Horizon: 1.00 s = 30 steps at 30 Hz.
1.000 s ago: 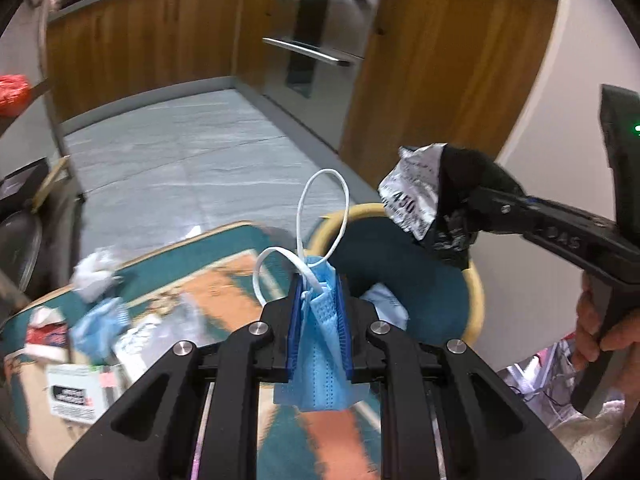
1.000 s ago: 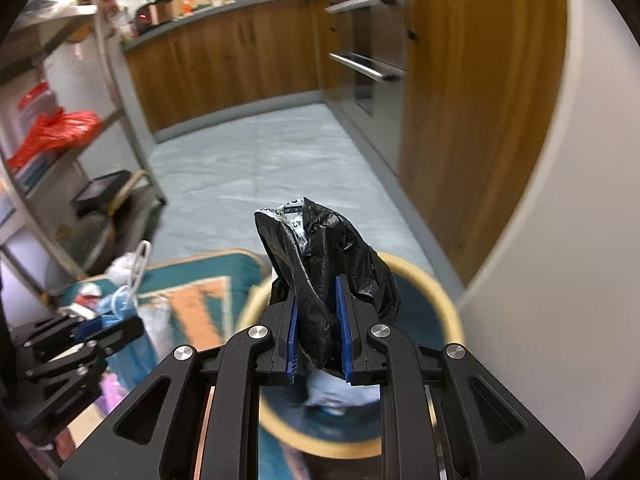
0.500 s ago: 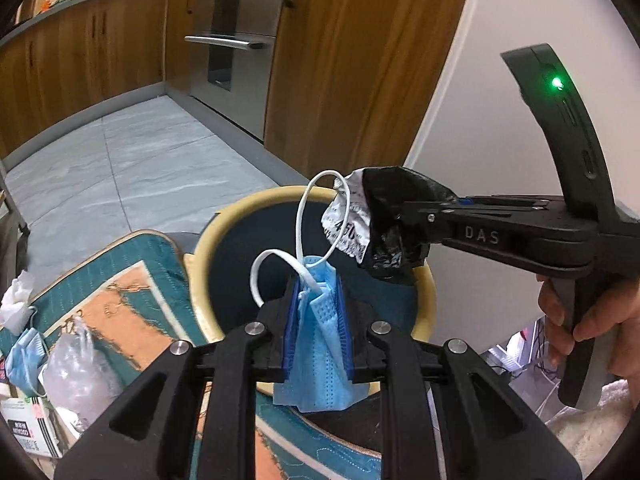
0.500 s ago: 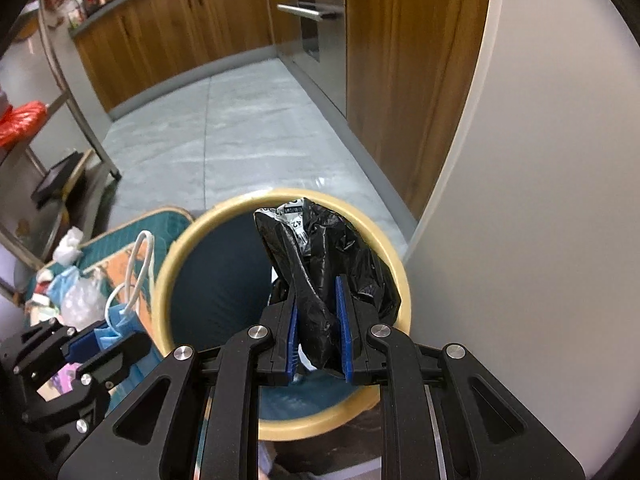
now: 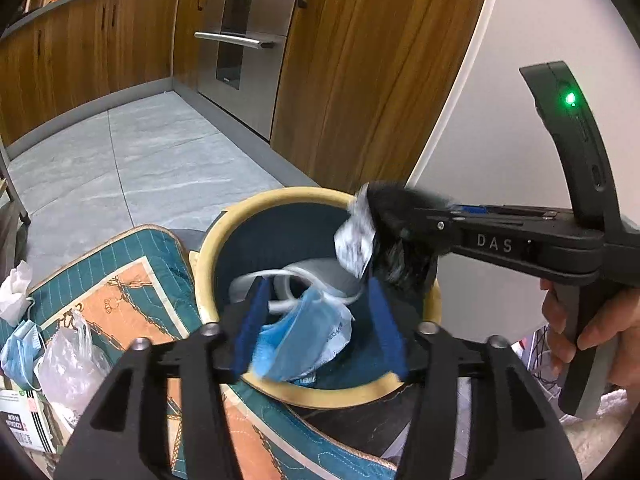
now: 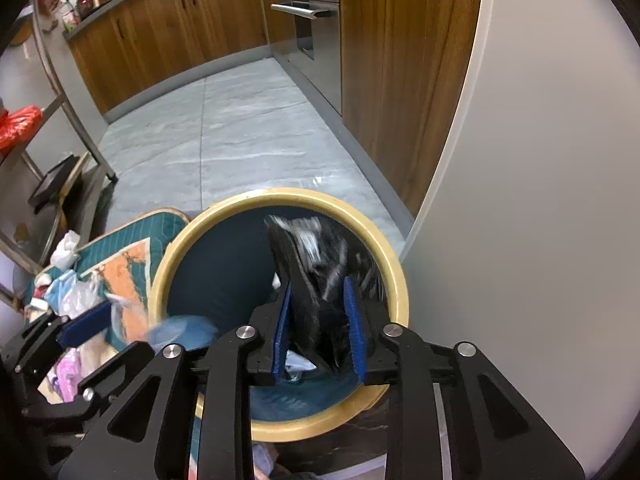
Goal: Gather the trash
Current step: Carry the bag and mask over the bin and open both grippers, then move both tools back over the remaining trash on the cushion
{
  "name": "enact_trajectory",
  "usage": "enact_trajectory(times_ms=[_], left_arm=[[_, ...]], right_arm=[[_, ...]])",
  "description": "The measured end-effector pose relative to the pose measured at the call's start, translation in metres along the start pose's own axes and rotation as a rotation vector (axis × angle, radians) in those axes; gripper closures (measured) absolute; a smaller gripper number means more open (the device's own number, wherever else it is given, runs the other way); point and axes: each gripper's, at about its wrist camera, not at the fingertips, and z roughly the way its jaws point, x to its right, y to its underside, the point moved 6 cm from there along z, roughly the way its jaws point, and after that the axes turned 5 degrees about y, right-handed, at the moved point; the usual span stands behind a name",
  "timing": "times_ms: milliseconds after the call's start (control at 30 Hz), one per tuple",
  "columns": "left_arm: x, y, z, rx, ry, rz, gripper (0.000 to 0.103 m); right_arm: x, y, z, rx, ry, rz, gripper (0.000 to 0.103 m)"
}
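Note:
A round bin (image 5: 208,264) with a tan rim and dark blue inside stands on the floor; it also shows in the right wrist view (image 6: 400,280). My left gripper (image 5: 320,320) is open over it, and a blue face mask (image 5: 304,336) is loose between the pads, dropping into the bin. My right gripper (image 6: 320,328) is open over the bin's right side. A black crumpled wrapper (image 6: 316,280) sits blurred between its pads, slipping free; it also shows in the left wrist view (image 5: 396,232).
A teal and orange mat (image 5: 120,280) lies left of the bin with more trash: a white tissue (image 5: 16,292), another blue mask (image 5: 20,348), a clear plastic bag (image 5: 72,364), a carton (image 5: 20,420). A white wall (image 6: 540,200) and wooden cabinets (image 5: 360,60) stand behind.
Both grippers have opened over the bin. The blue mask has dropped from the left pads, and the black wrapper is coming loose from the right pads.

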Motion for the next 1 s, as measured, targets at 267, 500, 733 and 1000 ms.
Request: enact_trajectory(times_ms=[267, 500, 733, 1000], left_arm=[[-0.001, -0.001, -0.011, 0.018, -0.018, 0.012, 0.035], [-0.007, -0.004, -0.030, 0.049, -0.060, 0.014, 0.017], [-0.016, -0.003, -0.064, 0.093, -0.123, 0.026, 0.006], [-0.035, 0.007, -0.113, 0.121, -0.186, 0.024, 0.006]], right_arm=[[0.005, -0.005, -0.009, 0.020, -0.005, 0.048, 0.050], [-0.005, -0.015, -0.032, 0.078, -0.017, 0.057, 0.019], [-0.015, -0.020, -0.064, 0.163, -0.045, 0.055, 0.007], [-0.031, -0.016, -0.086, 0.197, -0.090, 0.095, 0.005]])
